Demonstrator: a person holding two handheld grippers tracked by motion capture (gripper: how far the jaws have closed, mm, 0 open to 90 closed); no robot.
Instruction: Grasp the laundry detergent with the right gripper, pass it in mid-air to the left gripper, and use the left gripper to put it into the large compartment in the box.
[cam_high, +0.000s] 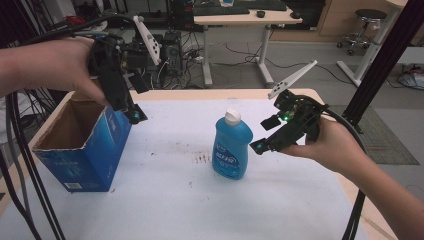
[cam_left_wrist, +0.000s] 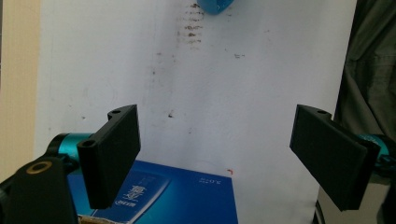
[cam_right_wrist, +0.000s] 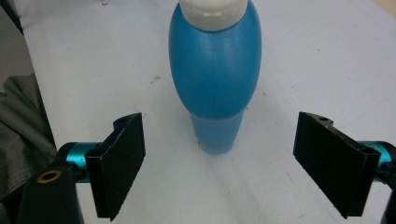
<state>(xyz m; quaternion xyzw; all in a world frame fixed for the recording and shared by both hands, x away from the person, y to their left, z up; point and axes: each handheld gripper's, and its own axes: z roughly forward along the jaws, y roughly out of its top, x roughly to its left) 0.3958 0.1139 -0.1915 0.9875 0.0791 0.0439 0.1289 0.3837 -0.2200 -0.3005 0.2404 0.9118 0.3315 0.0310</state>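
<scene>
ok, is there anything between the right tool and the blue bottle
Nothing. In the right gripper view the blue bottle stands upright ahead of the open right tool, with bare white table between them. The high view shows the same gap.

High view above the table (cam_high: 165, 210), both tool views close, downward; blue bottle (cam_high: 231, 147) shared by all.

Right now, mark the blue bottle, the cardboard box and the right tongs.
blue bottle (cam_high: 232, 150), high view, on its labelled front.
cardboard box (cam_high: 85, 162), high view, on its blue outer side.
right tongs (cam_high: 259, 146), high view, at the open tips beside the bottle.
</scene>
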